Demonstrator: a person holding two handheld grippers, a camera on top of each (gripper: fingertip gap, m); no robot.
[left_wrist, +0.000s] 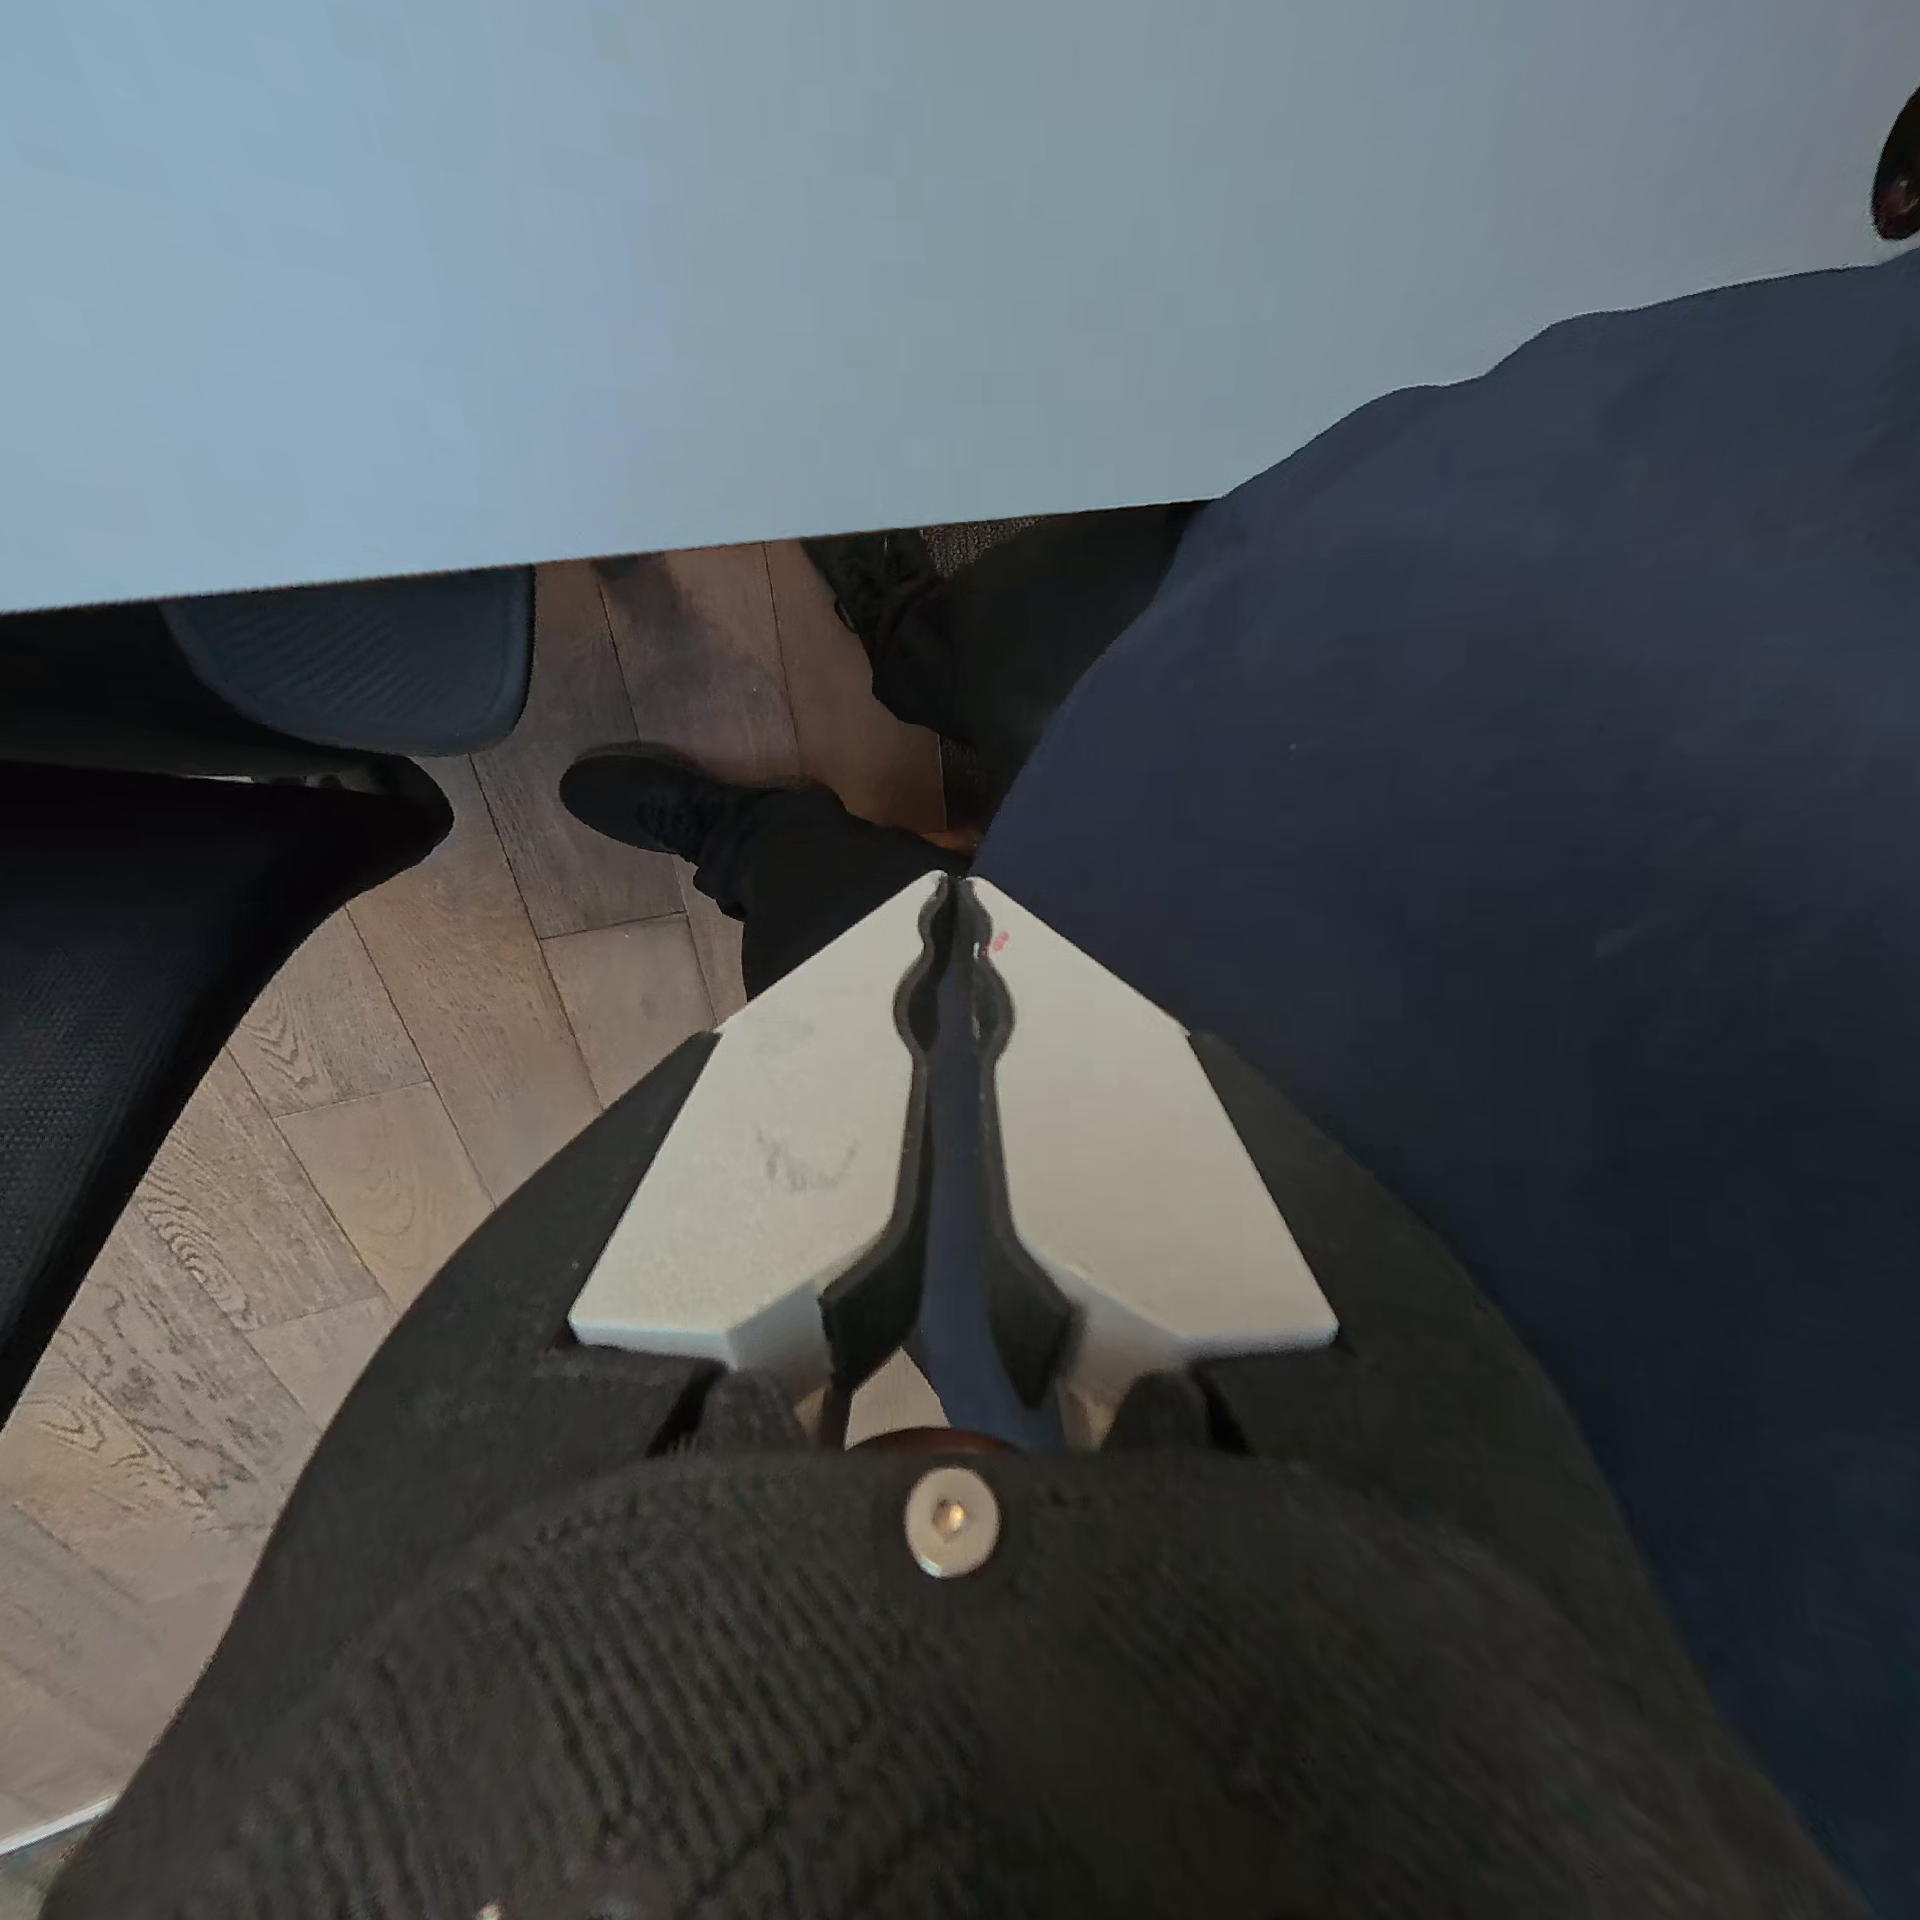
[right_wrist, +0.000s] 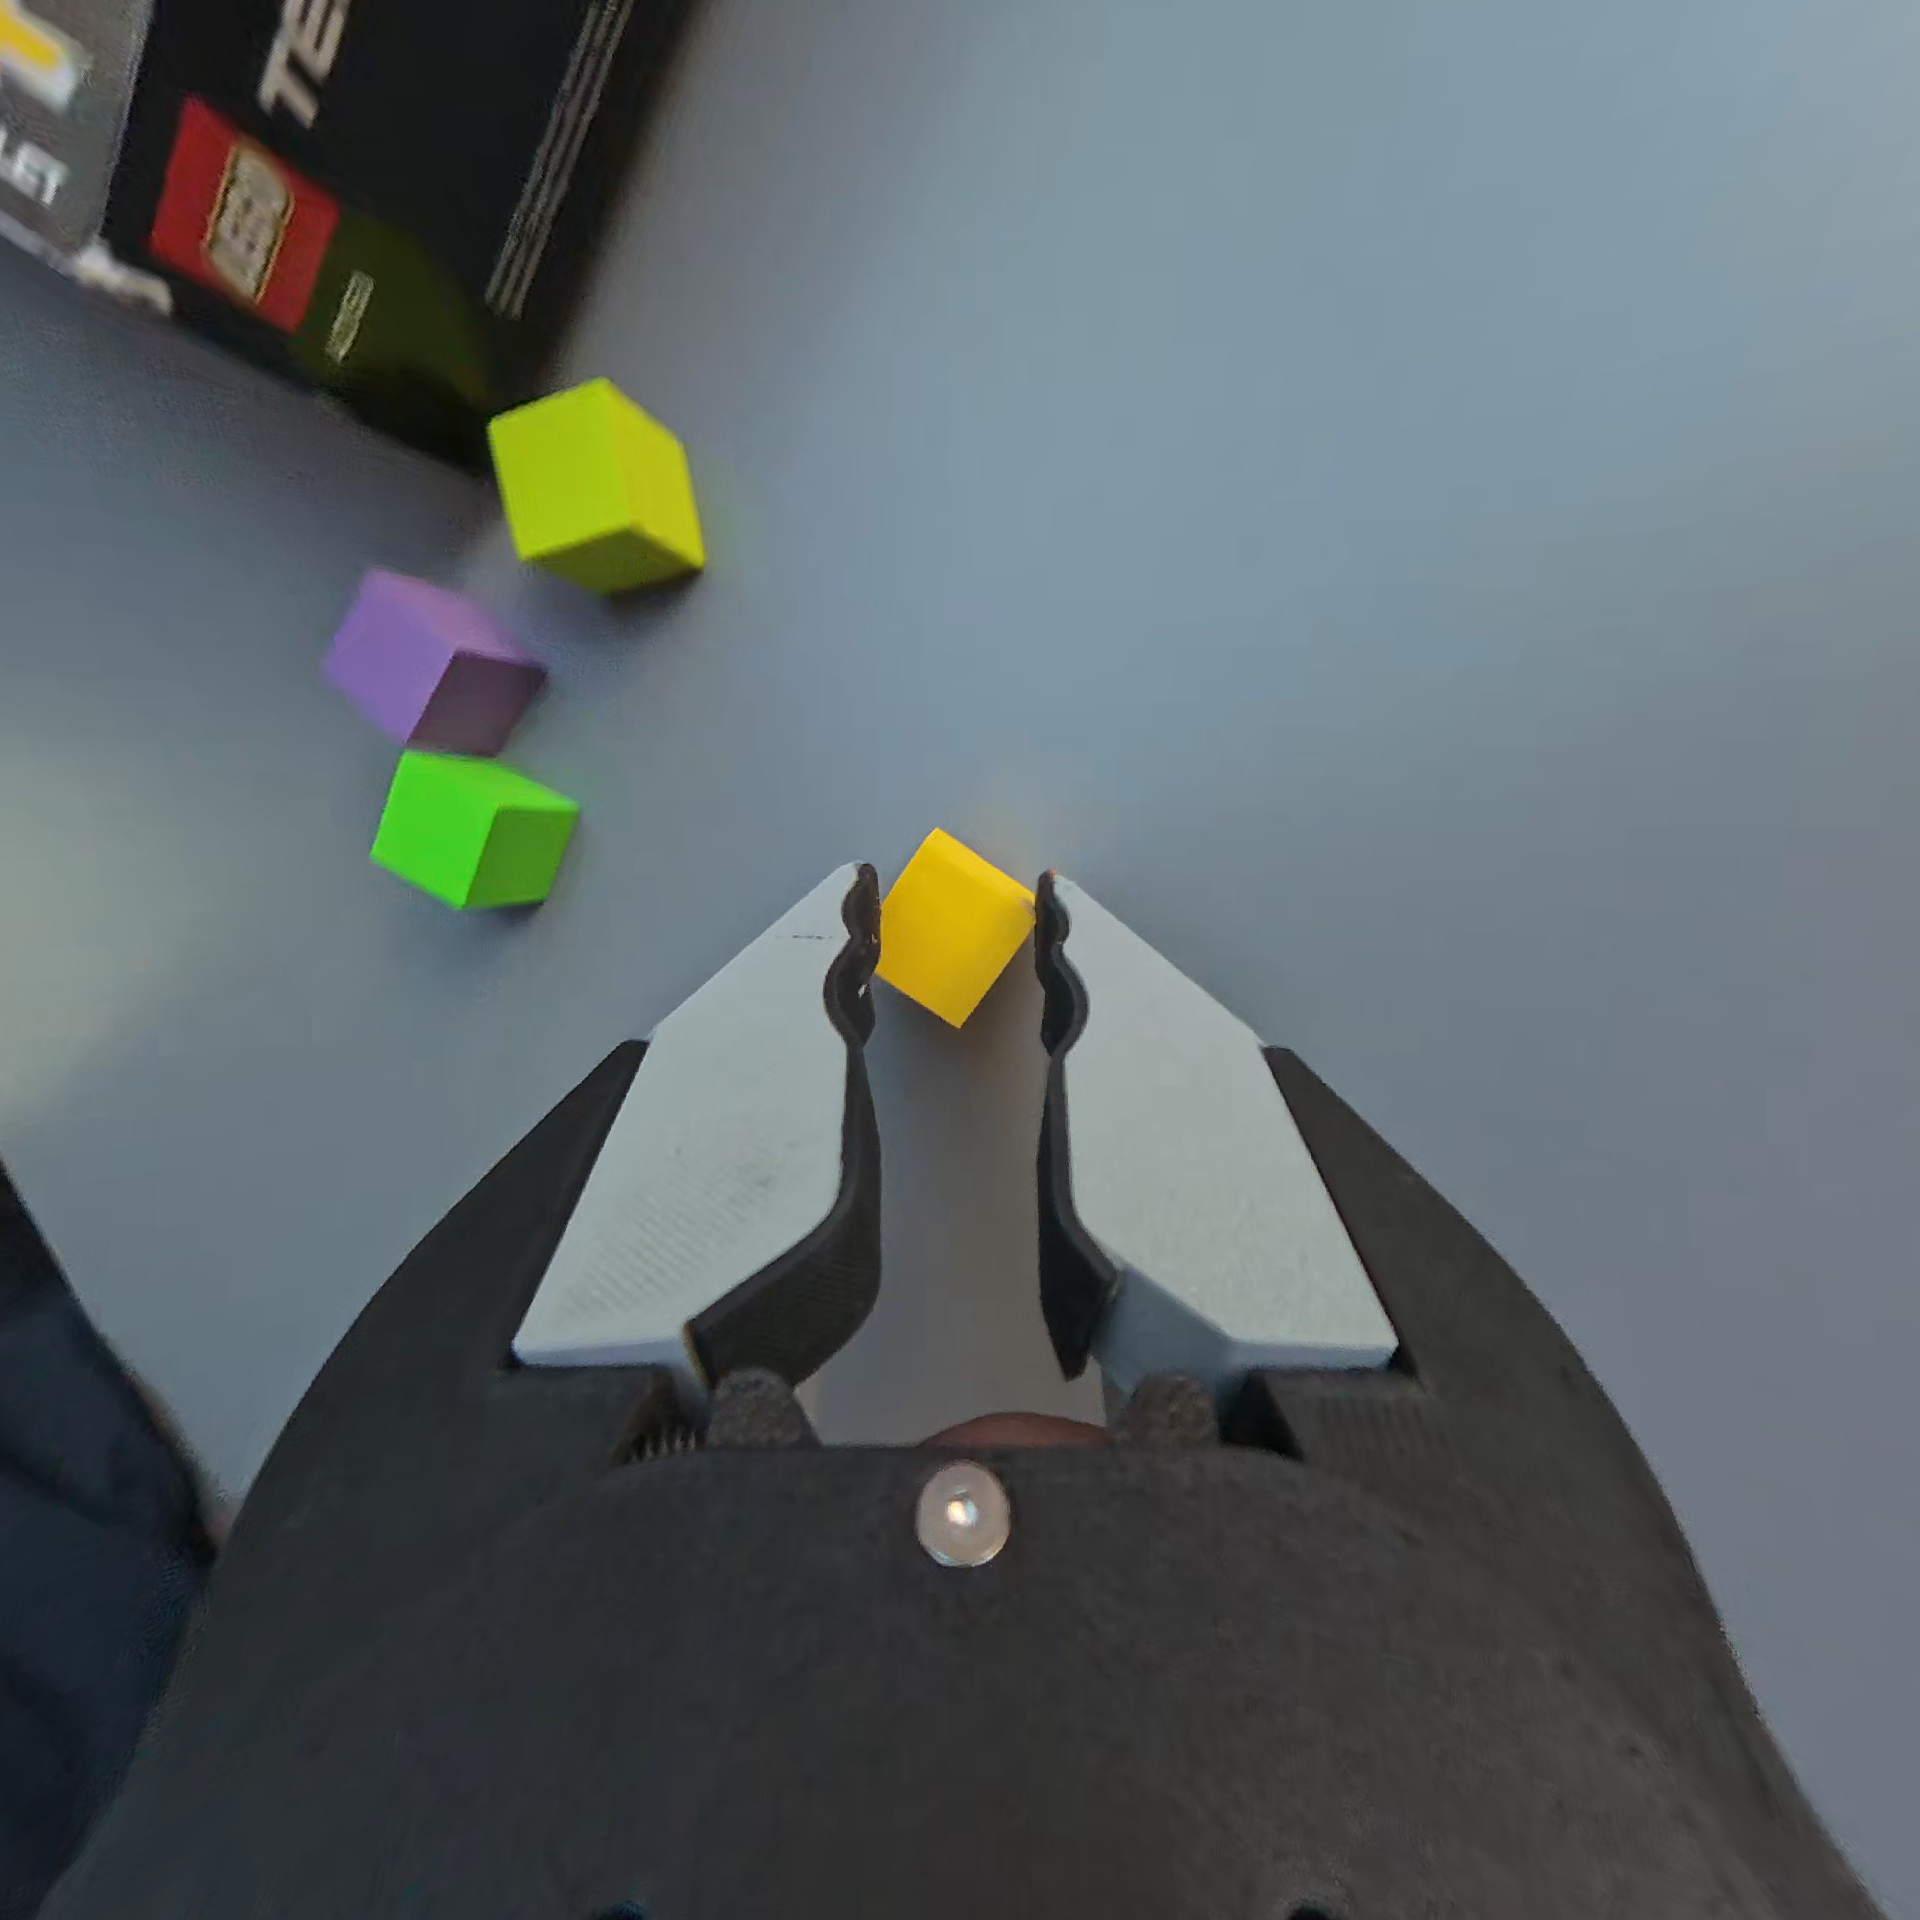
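My right gripper (right_wrist: 956, 894) is low over the grey table (right_wrist: 1351, 520). Its two black pads are closed on a small yellow cube (right_wrist: 951, 925), which is turned cornerwise between them, one corner against each pad. My left gripper (left_wrist: 951, 883) is shut with its tips together and nothing between them. It hangs past the table's near edge (left_wrist: 727, 540), over the wooden floor (left_wrist: 364, 1143) and beside a person's navy garment (left_wrist: 1455, 831).
Left of the right gripper lie a green cube (right_wrist: 468, 831), a purple cube (right_wrist: 426, 660) and a lime-yellow cube (right_wrist: 597, 488), with a black printed box (right_wrist: 343, 177) behind them. Below the table are a black mesh chair (left_wrist: 125, 987) and a person's black shoe (left_wrist: 644, 800). The left gripper's tips are roughly 40 cm from the right gripper's.
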